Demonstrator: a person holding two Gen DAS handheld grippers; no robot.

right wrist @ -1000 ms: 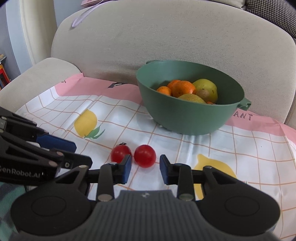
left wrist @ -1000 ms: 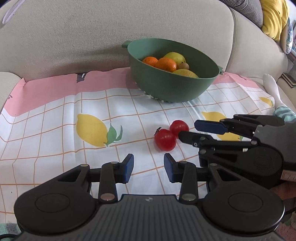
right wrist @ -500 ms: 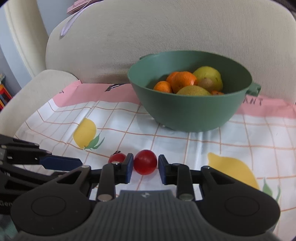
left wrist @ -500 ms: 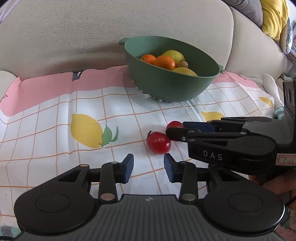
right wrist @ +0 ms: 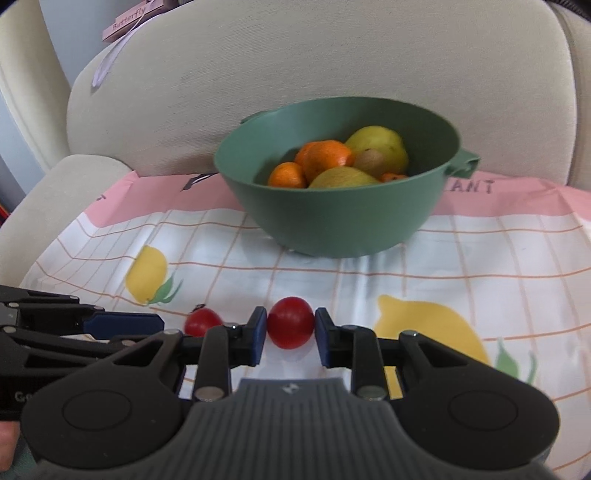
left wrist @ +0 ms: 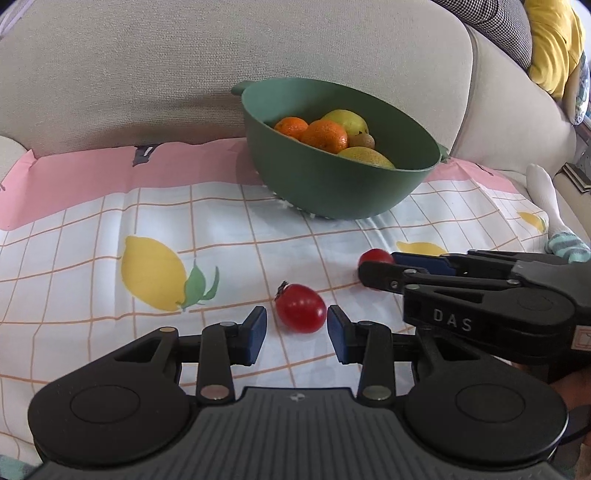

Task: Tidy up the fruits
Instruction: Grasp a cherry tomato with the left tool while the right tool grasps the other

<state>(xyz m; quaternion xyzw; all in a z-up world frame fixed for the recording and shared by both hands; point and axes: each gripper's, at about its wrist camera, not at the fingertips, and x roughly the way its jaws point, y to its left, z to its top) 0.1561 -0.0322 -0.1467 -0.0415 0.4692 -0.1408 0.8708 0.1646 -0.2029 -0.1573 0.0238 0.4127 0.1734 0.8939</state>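
1. The right gripper (left wrist: 373,267) carries the raised letters "DAS" on its side, plain in the left wrist view. A pink book (right wrist: 135,20) up behind the sofa back at 11 o'clock reads "Butterfly" on its edge.
2. The cloth (right wrist: 480,258) has dark print on its pink band: "ANT" shows at 2 o'clock beside the bowl, the start of the word hidden behind it. Lemon pictures and an orange grid cover the white part.
3. The bowl (right wrist: 332,221), green with small side handles, stands on the cloth against the sofa (right wrist: 295,66) back at 12 o'clock. Inside lie two oranges (right wrist: 327,157), a small brown kiwi (right wrist: 373,162) and yellow-green pears (right wrist: 380,142); another orange bit peeks out at the right, too hidden to name.
4. Two tomatoes are outside the bowl. The round tomato (right wrist: 290,323) sits between the right gripper's blue fingers (right wrist: 256,336), which are closed on it, pads touching both sides. Whether it is off the cloth I cannot tell.
5. The stemmed tomato (left wrist: 300,308) lies on the cloth at 6 o'clock from the bowl, between the tips of the left gripper (left wrist: 297,332). Those fingers are spread, with a clear gap on the left side and the right pad just beside the fruit.
6. The two grippers sit close, the right one at 3 o'clock of the left.
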